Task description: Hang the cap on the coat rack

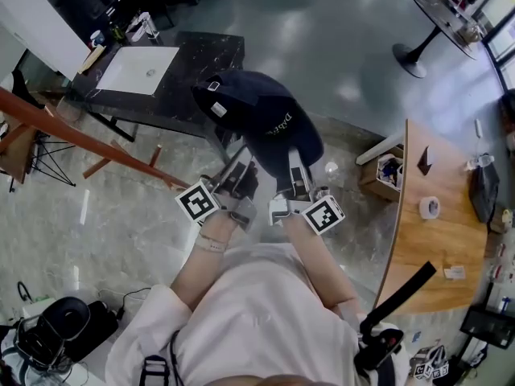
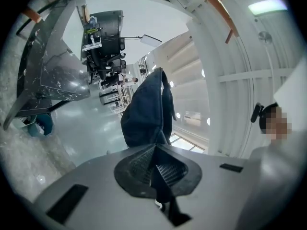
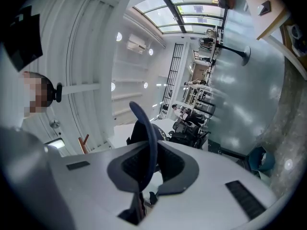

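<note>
A navy cap (image 1: 257, 119) with white lettering is held up in front of me by both grippers. My left gripper (image 1: 240, 179) is shut on its rear fabric, which shows as a dark fold (image 2: 146, 109) rising from the closed jaws (image 2: 156, 169). My right gripper (image 1: 296, 179) is shut on the brim, whose curved edge (image 3: 146, 133) runs between its pads (image 3: 144, 169). The coat rack's red-brown wooden pole (image 1: 80, 139) slants across the left, to the left of the cap, with short pegs (image 1: 153, 158) near the left gripper. Its wooden arms (image 2: 216, 8) also show overhead in the left gripper view.
A black marble table (image 1: 201, 63) with a white sheet stands behind the cap. A wooden table (image 1: 434, 240) with a tape roll (image 1: 430, 207) is at the right, a cardboard box (image 1: 385, 174) beside it. A black bag (image 1: 56, 328) lies at the lower left.
</note>
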Available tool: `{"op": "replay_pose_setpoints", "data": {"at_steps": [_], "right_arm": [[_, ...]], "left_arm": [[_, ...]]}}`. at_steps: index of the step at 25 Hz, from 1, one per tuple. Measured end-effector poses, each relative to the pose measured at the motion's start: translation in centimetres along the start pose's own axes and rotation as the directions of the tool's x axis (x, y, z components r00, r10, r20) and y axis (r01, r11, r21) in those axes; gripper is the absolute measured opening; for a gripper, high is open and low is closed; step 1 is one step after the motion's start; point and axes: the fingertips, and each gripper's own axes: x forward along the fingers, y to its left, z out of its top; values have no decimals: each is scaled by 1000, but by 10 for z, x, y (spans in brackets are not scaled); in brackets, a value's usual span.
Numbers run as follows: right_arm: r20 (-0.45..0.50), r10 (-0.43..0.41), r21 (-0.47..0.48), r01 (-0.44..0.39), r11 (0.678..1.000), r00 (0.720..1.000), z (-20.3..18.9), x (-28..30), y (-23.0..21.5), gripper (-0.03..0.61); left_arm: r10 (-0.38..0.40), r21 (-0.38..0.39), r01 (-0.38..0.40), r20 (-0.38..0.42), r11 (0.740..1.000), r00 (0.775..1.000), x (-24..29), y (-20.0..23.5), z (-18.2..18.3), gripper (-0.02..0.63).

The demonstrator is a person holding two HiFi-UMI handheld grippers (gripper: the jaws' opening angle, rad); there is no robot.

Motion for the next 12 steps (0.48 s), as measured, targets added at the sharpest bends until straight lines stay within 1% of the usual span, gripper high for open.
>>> {"op": "replay_pose_setpoints", "data": {"at_steps": [7, 12], "right_arm": [[-58, 32, 20, -31, 999, 998, 40, 76, -38, 40], [-90, 69, 30, -67, 997, 994, 47, 91, -46, 40]], "left_arm": [[32, 8, -32, 67, 999, 997, 75, 22, 36, 8], [33, 27, -36, 113, 999, 993, 87, 27, 40, 8]]}}
